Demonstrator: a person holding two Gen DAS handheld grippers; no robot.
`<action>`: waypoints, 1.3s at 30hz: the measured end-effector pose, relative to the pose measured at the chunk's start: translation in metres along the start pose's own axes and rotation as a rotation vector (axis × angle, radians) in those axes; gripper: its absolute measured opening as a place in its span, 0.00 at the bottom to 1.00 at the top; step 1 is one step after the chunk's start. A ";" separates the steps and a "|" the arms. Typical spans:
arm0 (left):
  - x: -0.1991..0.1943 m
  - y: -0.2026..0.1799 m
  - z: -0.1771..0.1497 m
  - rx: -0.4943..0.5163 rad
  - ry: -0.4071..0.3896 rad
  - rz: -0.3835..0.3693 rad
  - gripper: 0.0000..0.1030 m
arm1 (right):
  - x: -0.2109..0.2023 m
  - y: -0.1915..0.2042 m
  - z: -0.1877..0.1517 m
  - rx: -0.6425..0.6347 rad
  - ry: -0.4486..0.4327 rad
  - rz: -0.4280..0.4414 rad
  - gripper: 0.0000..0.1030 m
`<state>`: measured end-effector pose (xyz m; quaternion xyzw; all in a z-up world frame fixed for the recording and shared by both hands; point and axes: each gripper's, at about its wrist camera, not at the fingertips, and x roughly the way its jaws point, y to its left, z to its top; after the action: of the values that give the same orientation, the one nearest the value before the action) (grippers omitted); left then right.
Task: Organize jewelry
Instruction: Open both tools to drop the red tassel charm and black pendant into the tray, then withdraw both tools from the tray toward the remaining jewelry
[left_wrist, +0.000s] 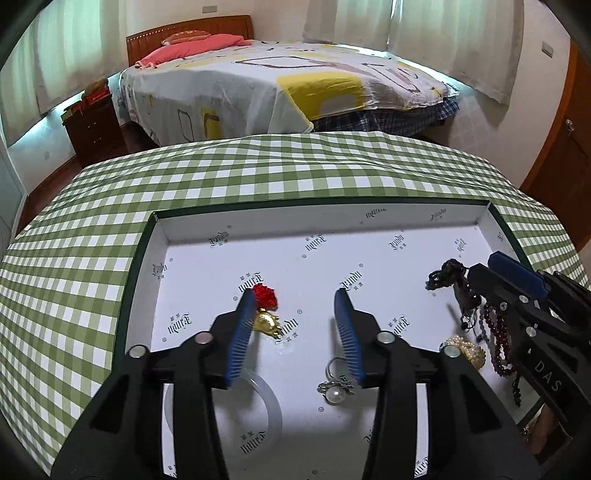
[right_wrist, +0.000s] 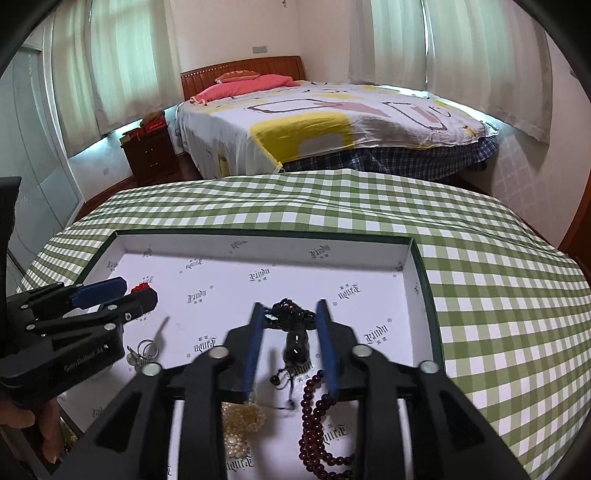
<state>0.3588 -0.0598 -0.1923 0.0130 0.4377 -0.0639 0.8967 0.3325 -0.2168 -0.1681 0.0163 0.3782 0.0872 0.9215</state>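
A shallow white-lined box with dark green rim lies on the checked cloth; it also shows in the right wrist view. My left gripper is open above the box floor, empty. A red-and-gold brooch lies by its left finger, a pearl ring by its right finger, and a translucent bangle below. My right gripper is open, its fingers either side of a dark bead strand. A dark red bead necklace and a pearl bracelet lie beneath it.
The green-checked cloth covers the table around the box. Beyond it stand a bed and a dark nightstand. A wooden door is at the right. In the right wrist view the left gripper sits at the left.
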 end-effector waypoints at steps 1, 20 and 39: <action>0.000 -0.001 0.000 0.001 0.000 0.000 0.45 | -0.001 0.000 0.000 0.000 -0.002 -0.002 0.35; -0.096 0.021 -0.018 -0.055 -0.214 -0.019 0.47 | -0.077 0.015 -0.005 -0.013 -0.153 0.011 0.35; -0.154 0.023 -0.095 -0.050 -0.291 0.019 0.47 | -0.123 0.029 -0.075 -0.007 -0.162 0.007 0.35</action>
<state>0.1936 -0.0138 -0.1303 -0.0145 0.3043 -0.0460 0.9514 0.1900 -0.2121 -0.1335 0.0213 0.3021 0.0903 0.9487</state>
